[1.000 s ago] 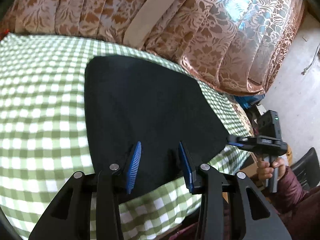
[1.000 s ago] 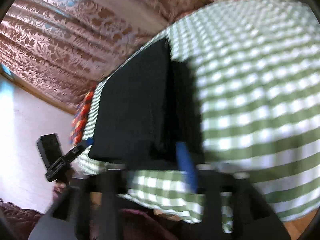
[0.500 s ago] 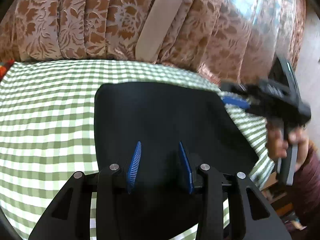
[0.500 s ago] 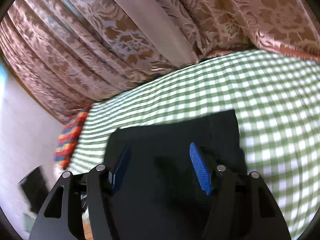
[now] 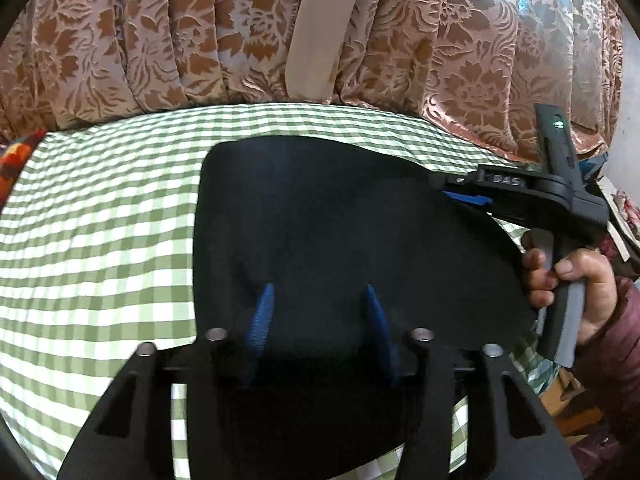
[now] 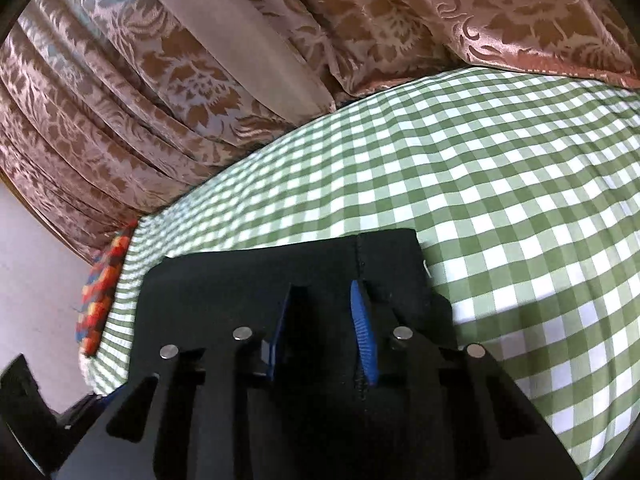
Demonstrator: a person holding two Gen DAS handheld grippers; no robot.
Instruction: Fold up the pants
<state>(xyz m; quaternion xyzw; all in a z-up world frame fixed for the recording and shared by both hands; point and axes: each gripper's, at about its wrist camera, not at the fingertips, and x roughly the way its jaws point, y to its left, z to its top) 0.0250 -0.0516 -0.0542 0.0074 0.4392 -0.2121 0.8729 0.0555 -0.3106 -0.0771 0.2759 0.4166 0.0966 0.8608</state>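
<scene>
**Both jaws over folded black pants**

Black pants (image 5: 340,232) lie folded flat on the green-checked cloth (image 5: 100,240). Left gripper (image 5: 316,320): jaws have just been opening, moderately wide, pants under and between them, not pinched. Right gripper (image 6: 320,332): jaws have just been closing, narrower, above the pants' seam; grip cannot be told. Patterned curtain (image 6: 160,80) beyond.

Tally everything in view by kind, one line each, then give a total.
Black pants: 1
Green checked cloth: 1
Floral curtain: 1
Multicoloured cloth at the far edge: 1
Hand-held grippers: 2, left hand-held gripper and right hand-held gripper
Total: 6
</scene>
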